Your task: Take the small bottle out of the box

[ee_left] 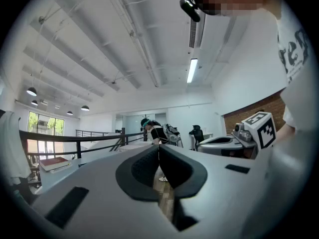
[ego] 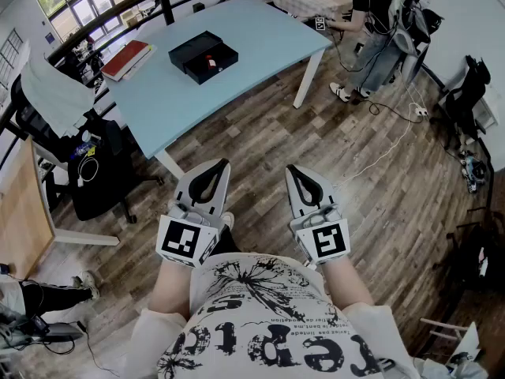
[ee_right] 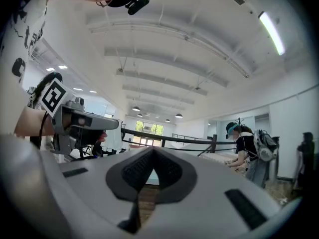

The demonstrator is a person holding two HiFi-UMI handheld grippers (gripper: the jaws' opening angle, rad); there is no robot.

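A black open box (ego: 203, 55) lies on the light blue table (ego: 260, 30) far ahead. In it I see a small bottle (ego: 211, 61) with a red part. Both grippers hang close to my body over the wooden floor, well short of the table. My left gripper (ego: 224, 163) is shut with nothing between its tips, and the left gripper view (ee_left: 158, 147) shows the same. My right gripper (ego: 290, 169) also stands shut and empty, its tips meeting in the right gripper view (ee_right: 151, 149). Neither gripper view shows the box.
A red book (ego: 126, 58) lies on the table left of the box. A black office chair (ego: 99, 172) and a wooden desk (ego: 24, 212) stand at the left. A person (ego: 371, 22) works at another table at the back right, with cables (ego: 394, 133) across the floor.
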